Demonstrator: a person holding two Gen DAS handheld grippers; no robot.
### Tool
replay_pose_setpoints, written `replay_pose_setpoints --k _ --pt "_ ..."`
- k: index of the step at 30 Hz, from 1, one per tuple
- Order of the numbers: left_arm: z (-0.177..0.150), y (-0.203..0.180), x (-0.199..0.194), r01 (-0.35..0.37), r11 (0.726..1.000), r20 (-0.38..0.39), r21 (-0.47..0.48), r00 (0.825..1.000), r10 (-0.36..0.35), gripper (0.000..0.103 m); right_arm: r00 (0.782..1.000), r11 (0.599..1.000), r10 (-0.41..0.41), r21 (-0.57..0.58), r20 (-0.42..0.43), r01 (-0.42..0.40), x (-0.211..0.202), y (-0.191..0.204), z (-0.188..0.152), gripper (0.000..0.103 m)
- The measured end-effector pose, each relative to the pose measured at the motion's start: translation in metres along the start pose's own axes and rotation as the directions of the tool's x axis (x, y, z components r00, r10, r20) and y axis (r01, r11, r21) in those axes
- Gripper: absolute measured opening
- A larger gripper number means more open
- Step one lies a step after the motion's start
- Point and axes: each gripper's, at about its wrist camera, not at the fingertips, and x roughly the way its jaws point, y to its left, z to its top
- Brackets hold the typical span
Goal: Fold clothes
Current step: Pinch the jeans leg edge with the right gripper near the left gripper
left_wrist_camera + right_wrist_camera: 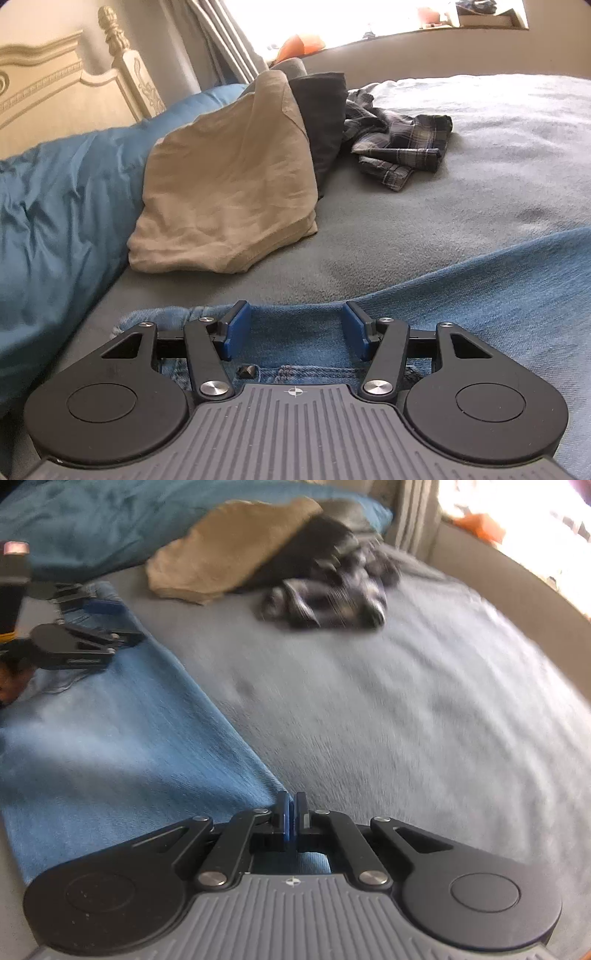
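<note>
Blue jeans (480, 295) lie flat on the grey blanket (424, 214). My left gripper (295, 314) is open, its blue pads (236, 328) either side of the jeans' seamed end, and the denim lies flat between them. In the right wrist view the jeans (122, 746) stretch away to the left, with the left gripper (118, 622) resting open at their far end. My right gripper (291, 810) is shut right at the jeans' near edge, and it appears to pinch the denim. This view is blurred by motion.
A folded tan garment (229, 184) leans on a blue duvet (55, 203), with a dark grey garment (321, 122) behind it. A crumpled plaid shirt (399, 147) lies further back. A cream headboard (55, 85) stands at the left, and a bright window (332, 18) at the back.
</note>
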Motion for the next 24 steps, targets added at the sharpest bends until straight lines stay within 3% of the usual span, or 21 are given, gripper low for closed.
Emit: replay_pose_setpoints --k 6,8,11,13,15,21,24 --pt "0.023 0.000 -0.024 0.040 0.998 0.064 -0.058 0.997 -0.036 0.054 1.000 0.998 0.022 0.054 0.016 -0.022 0.000 -0.007 -0.006 0.000" --pt "0.034 -0.015 -0.031 0.127 0.991 0.070 -0.038 0.990 -0.124 0.054 0.999 0.997 0.028 0.073 0.021 -0.030 0.000 -0.009 -0.008 0.000" --pt "0.047 -0.042 -0.036 0.258 0.966 0.041 -0.024 0.965 -0.257 0.054 0.998 0.988 0.055 0.142 0.031 -0.059 -0.003 -0.019 -0.009 0.004" --pt "0.051 -0.062 -0.034 0.337 0.941 -0.008 -0.030 0.941 -0.338 0.054 0.994 0.964 0.095 0.243 0.051 -0.104 -0.010 -0.038 -0.011 0.018" --pt "0.050 -0.075 -0.030 0.339 0.941 -0.025 -0.018 0.940 -0.340 0.054 0.991 0.933 0.104 0.338 0.084 -0.126 -0.025 -0.061 -0.017 0.023" --pt "0.045 -0.092 -0.017 0.324 0.946 -0.042 0.006 0.945 -0.324 0.055 0.985 0.881 0.006 0.465 0.174 -0.087 -0.109 -0.118 -0.057 0.025" --pt "0.046 -0.090 -0.013 0.326 0.945 -0.046 -0.022 0.944 -0.326 0.055 0.985 0.896 0.003 0.436 0.172 -0.079 -0.128 -0.118 -0.083 0.036"
